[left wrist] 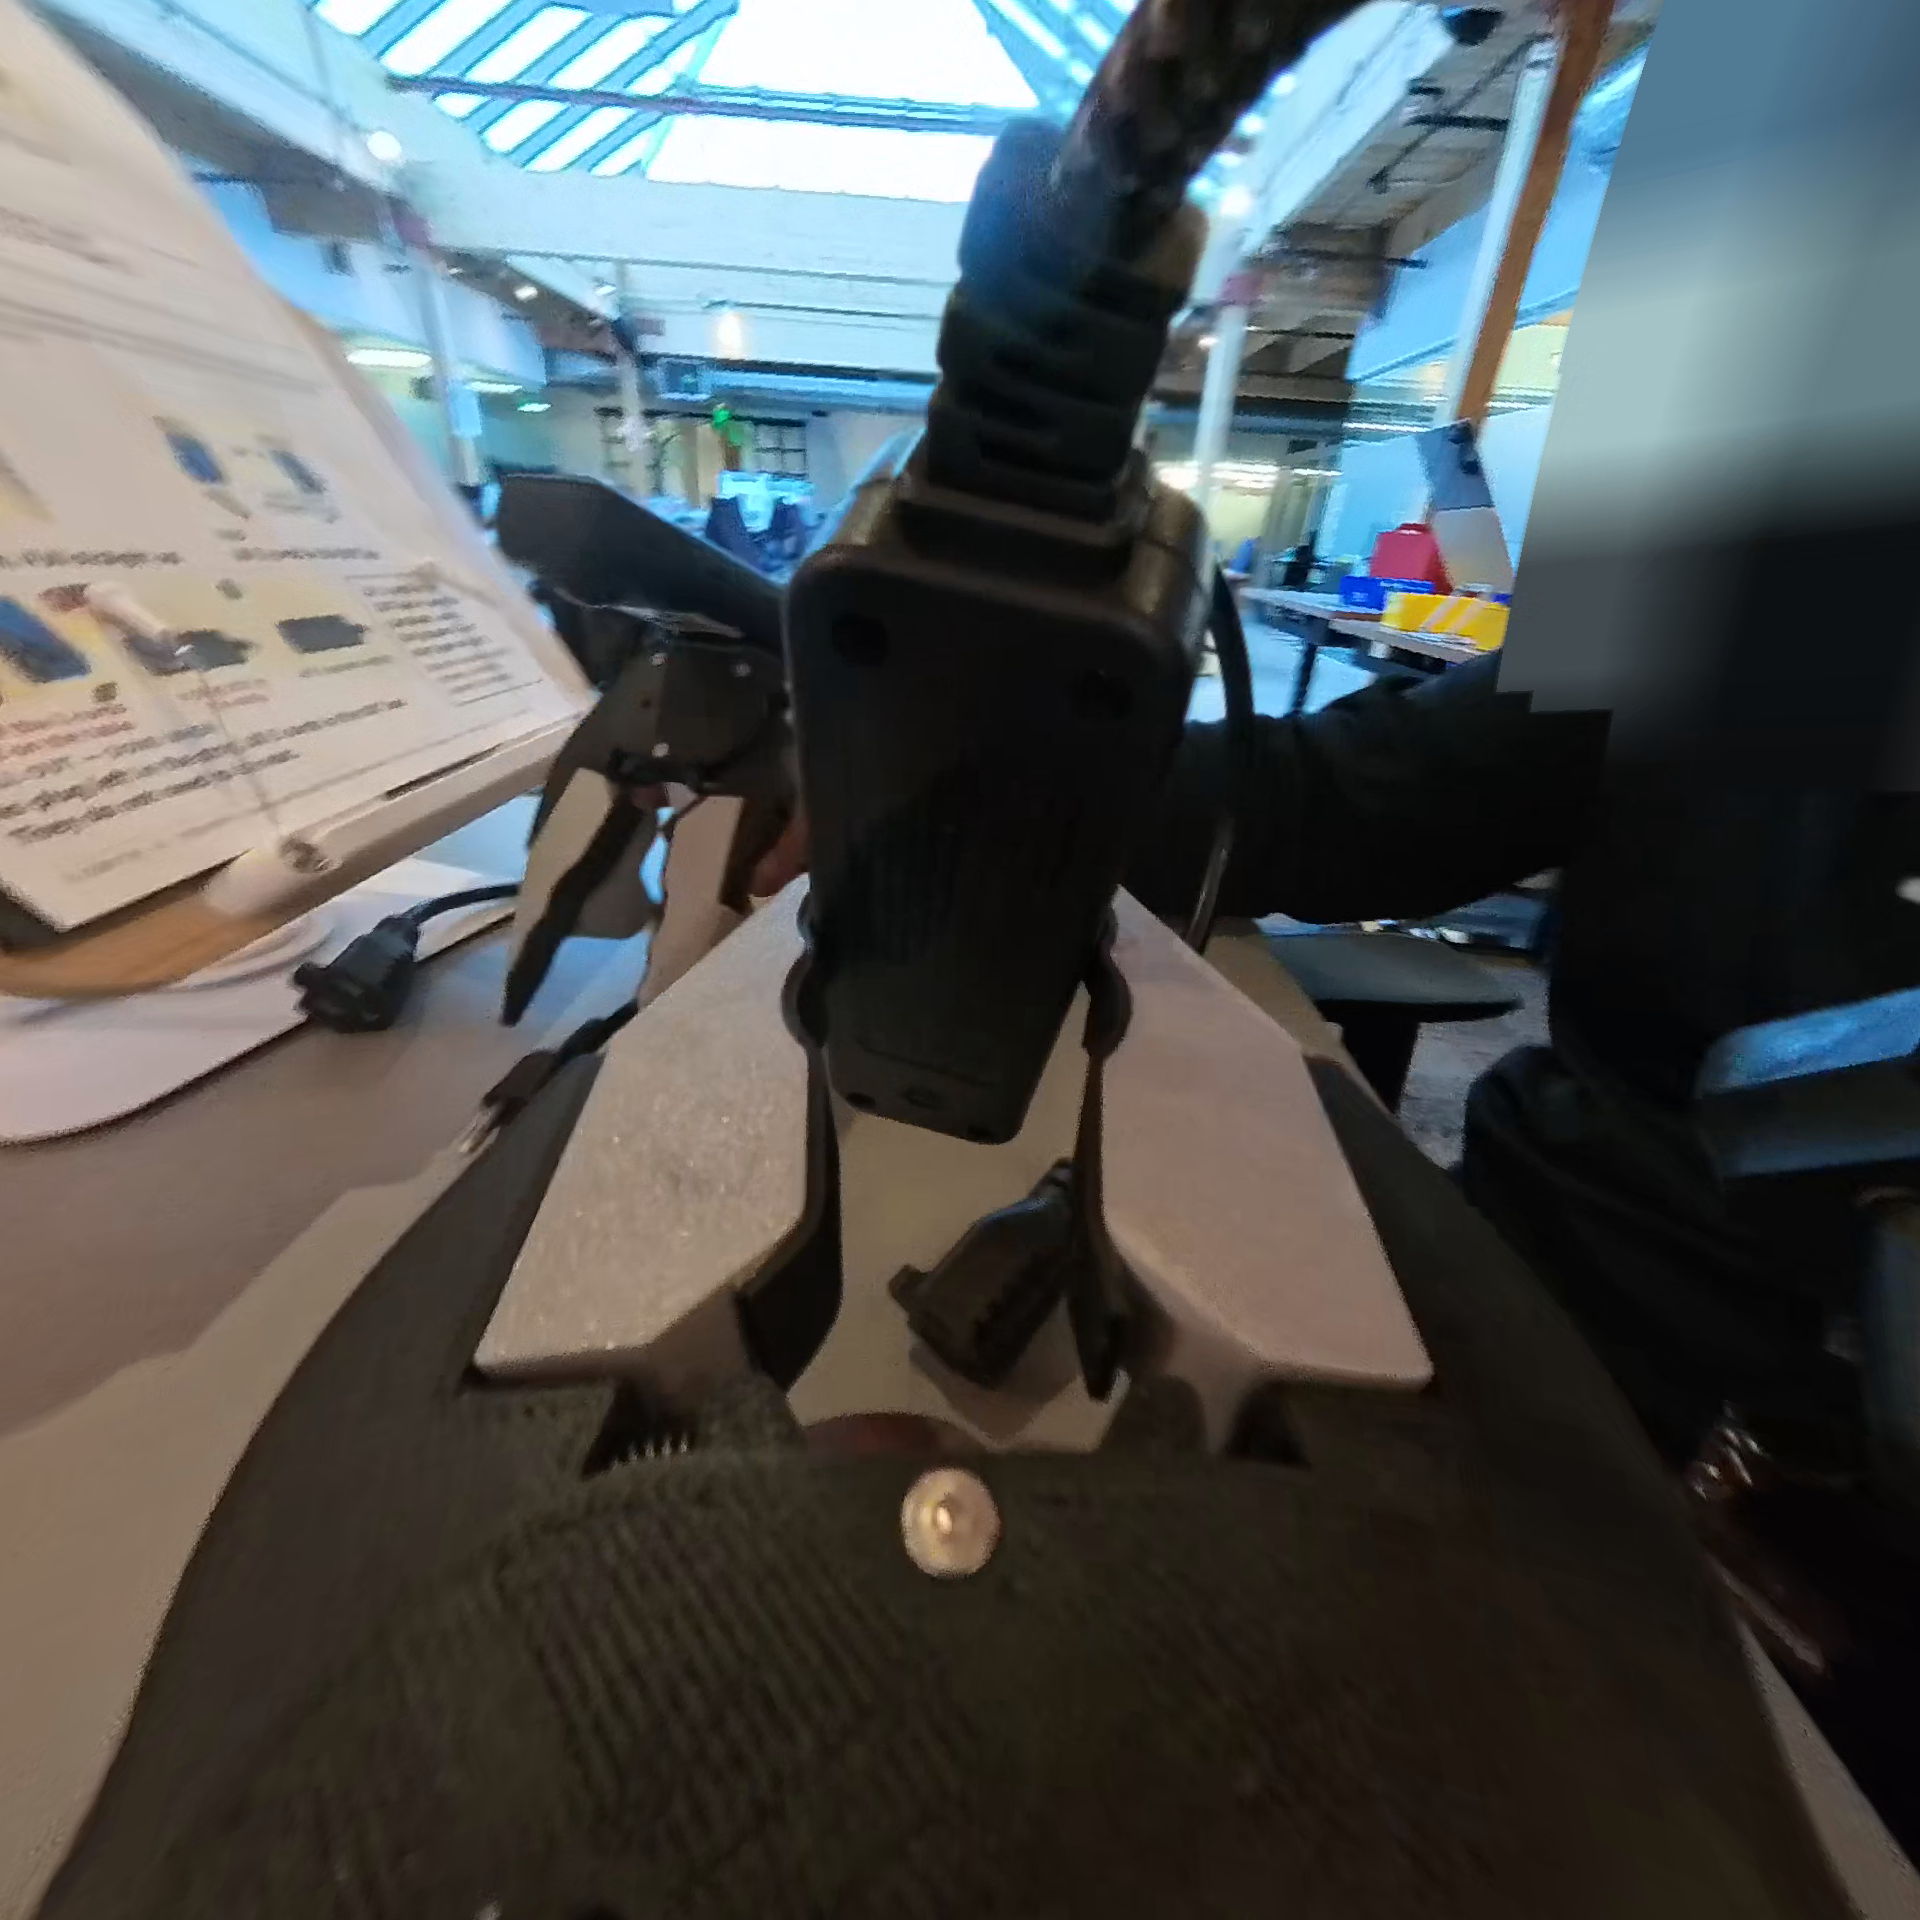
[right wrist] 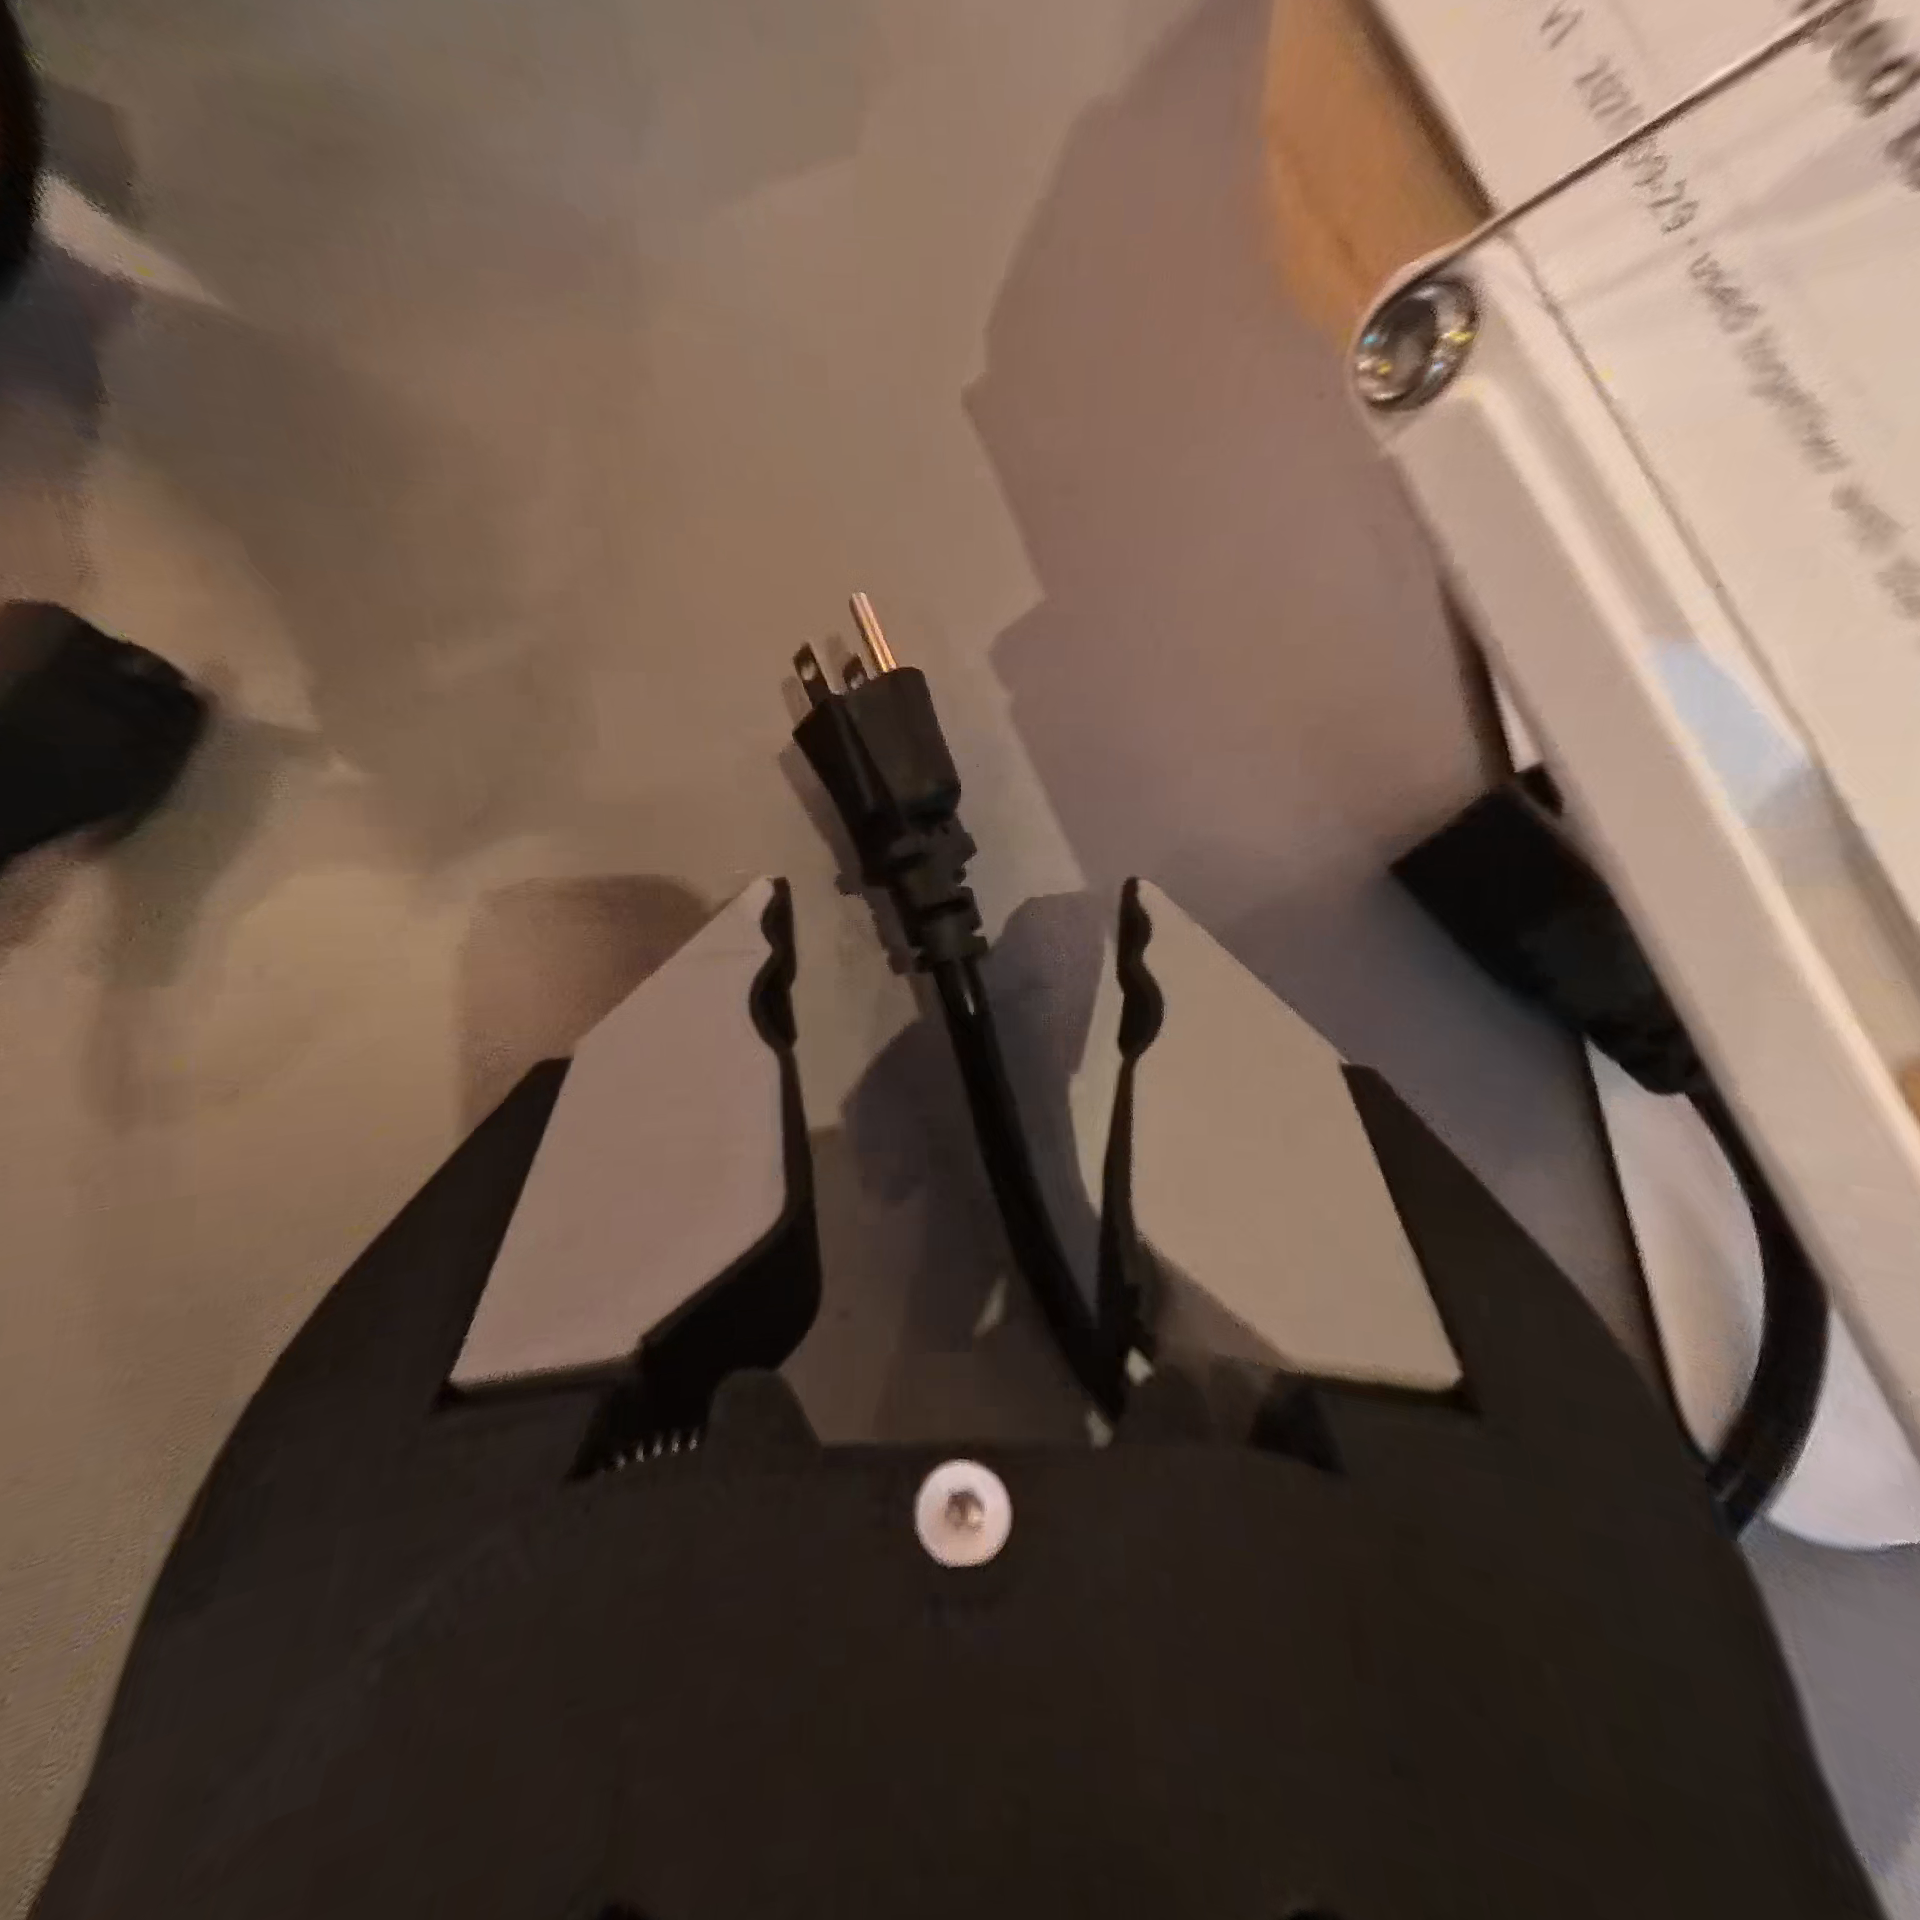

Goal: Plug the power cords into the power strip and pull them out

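Note:
In the left wrist view, my left gripper (left wrist: 951,977) is shut on a black power strip (left wrist: 977,790). It holds the strip raised and upright, plain back side towards the camera, with the thick braided cable (left wrist: 1122,135) leaving the top. In the right wrist view, my right gripper (right wrist: 954,904) is open above the table. A black three-prong plug (right wrist: 883,769) lies just beyond its fingertips, and the plug's cord (right wrist: 997,1122) runs back between the fingers without touching the pads. The right gripper also shows in the left wrist view (left wrist: 623,883), open, left of the strip.
A white document stand with a printed sheet (left wrist: 208,520) stands at the left, and shows at the right in the right wrist view (right wrist: 1662,571). A second black connector (right wrist: 1538,935) lies against its base. A person's dark sleeve (left wrist: 1403,810) is behind the strip. The table (right wrist: 416,520) is grey.

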`<state>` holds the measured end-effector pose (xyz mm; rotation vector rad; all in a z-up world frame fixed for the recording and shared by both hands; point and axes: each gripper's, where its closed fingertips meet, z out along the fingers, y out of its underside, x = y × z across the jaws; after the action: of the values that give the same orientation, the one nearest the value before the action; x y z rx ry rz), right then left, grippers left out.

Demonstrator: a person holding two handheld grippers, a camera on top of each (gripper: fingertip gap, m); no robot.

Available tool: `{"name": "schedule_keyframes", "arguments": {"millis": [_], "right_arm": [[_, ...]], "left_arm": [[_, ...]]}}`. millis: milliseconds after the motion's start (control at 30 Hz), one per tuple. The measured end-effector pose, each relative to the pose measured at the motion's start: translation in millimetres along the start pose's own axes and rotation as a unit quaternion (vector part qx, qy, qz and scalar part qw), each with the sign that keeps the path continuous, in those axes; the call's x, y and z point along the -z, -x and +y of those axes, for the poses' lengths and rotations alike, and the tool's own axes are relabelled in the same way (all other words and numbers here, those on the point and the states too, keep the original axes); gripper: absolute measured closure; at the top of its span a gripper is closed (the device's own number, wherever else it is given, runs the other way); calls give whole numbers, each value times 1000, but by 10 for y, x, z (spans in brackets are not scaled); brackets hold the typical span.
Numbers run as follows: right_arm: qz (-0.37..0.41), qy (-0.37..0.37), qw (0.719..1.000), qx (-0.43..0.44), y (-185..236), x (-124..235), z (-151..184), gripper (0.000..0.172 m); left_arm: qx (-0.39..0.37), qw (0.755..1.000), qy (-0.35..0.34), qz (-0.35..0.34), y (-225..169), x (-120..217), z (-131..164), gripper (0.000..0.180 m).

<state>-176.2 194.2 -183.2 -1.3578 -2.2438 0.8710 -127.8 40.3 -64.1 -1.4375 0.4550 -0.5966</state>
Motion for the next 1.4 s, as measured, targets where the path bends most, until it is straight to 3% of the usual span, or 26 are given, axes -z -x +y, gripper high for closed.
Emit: {"name": "schedule_keyframes", "arguments": {"millis": [67, 100, 200, 333, 433, 600, 700, 967, 1167, 1300, 1400], "right_arm": [[4, 21, 999, 28, -9, -126, 61, 132], [-8, 7, 999, 39, 45, -148, 17, 151], [34, 8, 990, 137, 94, -107, 7, 152], [125, -54, 951, 278, 211, 161, -142, 154], [163, -52, 924, 341, 294, 187, -126, 157], [209, -91, 868, 441, 747, 310, -403, 159], [209, -105, 859, 456, 965, 380, -478, 159], [257, -57, 811, 523, 1135, 286, -452, 158], [338, 9, 763, 551, 1003, 337, -471, 157], [331, 20, 761, 557, 1029, 297, -422, 156], [294, 43, 780, 551, 977, 173, -249, 157]], "left_arm": [[34, 998, 14, -50, 198, 4, 70, 134], [66, 995, 27, -71, 299, 13, 135, 135], [165, 978, 57, -116, 532, 42, 357, 135], [279, 957, 40, -70, 467, -22, 414, 135], [322, 945, 37, -44, 436, -54, 448, 136], [312, 948, 40, -54, 478, -14, 448, 136], [287, 956, 48, -37, 405, -22, 426, 136], [259, 958, 111, -42, 332, -122, 581, 131], [250, 961, 116, -30, 269, -137, 578, 131], [250, 959, 127, -29, 260, -136, 606, 129], [205, 969, 132, -50, 310, -90, 584, 130]]}}
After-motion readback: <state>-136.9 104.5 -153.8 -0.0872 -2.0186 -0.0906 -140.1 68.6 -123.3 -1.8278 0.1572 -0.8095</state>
